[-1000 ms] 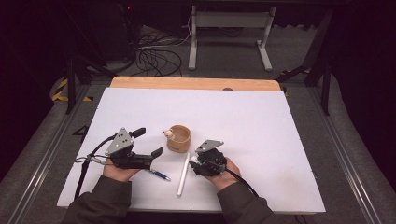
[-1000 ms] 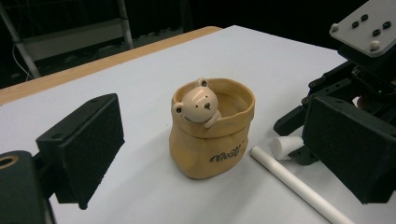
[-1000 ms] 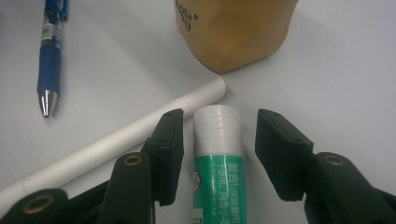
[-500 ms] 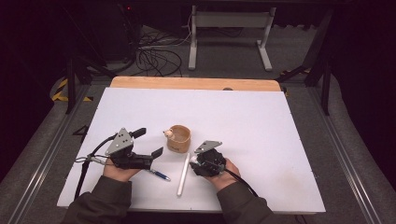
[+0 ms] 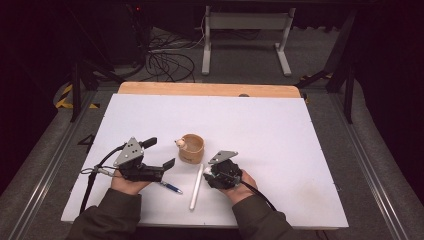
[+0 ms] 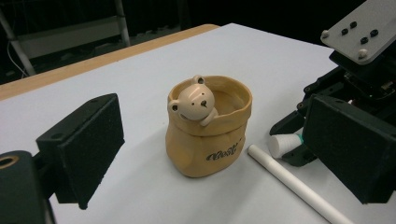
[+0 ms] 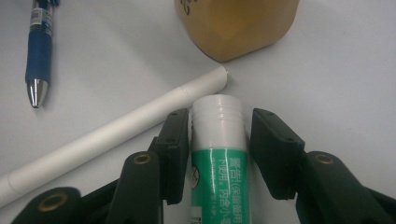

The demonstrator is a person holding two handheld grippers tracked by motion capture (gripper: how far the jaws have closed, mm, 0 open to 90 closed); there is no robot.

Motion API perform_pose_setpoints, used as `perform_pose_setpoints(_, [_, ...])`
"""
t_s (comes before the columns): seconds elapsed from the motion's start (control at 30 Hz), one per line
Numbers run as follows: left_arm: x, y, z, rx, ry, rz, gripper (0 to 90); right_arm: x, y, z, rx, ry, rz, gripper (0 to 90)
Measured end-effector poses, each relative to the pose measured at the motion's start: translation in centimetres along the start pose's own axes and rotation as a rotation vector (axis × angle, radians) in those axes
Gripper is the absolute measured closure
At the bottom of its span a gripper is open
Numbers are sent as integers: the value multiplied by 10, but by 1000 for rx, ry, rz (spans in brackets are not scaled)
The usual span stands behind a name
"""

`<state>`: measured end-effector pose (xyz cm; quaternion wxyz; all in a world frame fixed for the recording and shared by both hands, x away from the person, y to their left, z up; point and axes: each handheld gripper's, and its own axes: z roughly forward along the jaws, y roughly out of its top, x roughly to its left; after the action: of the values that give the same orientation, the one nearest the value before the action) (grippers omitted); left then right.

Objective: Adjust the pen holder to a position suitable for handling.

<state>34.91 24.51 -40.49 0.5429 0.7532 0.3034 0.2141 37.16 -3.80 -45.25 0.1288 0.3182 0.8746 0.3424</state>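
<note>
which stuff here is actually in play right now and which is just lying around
In play, as a guess:
- glue stick, between the jaws of the right tool
- bear pot, faced by the open left tool

Lying about:
- white pen
- blue pen

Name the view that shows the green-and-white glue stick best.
Right gripper view: the green-and-white glue stick lies close up between the right gripper fingers, label readable. Left gripper view shows its white cap; high view a speck.

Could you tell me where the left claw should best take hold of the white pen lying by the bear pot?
Grip the white pen mid-barrel from above, claw pads across its width. It lies flat, and the middle is clear of the pot and right claw.
</note>
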Motion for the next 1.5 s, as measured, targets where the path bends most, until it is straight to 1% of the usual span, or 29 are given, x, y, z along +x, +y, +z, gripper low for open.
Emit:
perform_pose_setpoints(0.43, [-1,0,1,2,-3,-1,64,-1,0,0,1,-1,6,630])
perform_pose_setpoints(0.47, [0,0,1,4,-1,8,64,-1,0,0,5,-2,3,632])
perform_pose_setpoints(0.5, [-1,0,1,4,-4,3,64,-1,0,0,3,-2,4,635])
perform_pose_setpoints(0.7, [-2,-1,2,5,-8,3,66,0,0,0,0,-3,-2,652])
perform_pose_setpoints(0.8, [-3,-1,2,5,-14,1,66,0,0,0,-3,-2,-13,652])
perform_pose_setpoints(0.83, [-3,-1,3,6,-15,4,67,0,0,-1,-5,-5,-10,653])
perform_pose_setpoints(0.9, [-4,-1,3,7,-16,10,67,0,0,-1,-9,-6,-20,653])
perform_pose_setpoints(1.0, [-5,-1,4,11,-21,6,67,1,1,-4,-38,-2,-18,653])
perform_pose_setpoints(1.2, [-7,-1,5,12,-30,16,68,-2,3,-16,-129,-5,-11,654])
perform_pose_setpoints(1.27, [-10,-1,7,16,-40,11,68,-3,4,-21,-162,-4,-5,654])
perform_pose_setpoints(1.33, [-11,-1,8,21,-41,26,67,-4,4,-26,-200,-5,3,654])
perform_pose_setpoints(1.4, [-13,-1,10,20,-49,22,67,-5,5,-30,-228,2,9,654])
perform_pose_setpoints(1.5, [-16,0,11,22,-59,34,67,-6,5,-35,-272,7,12,654])
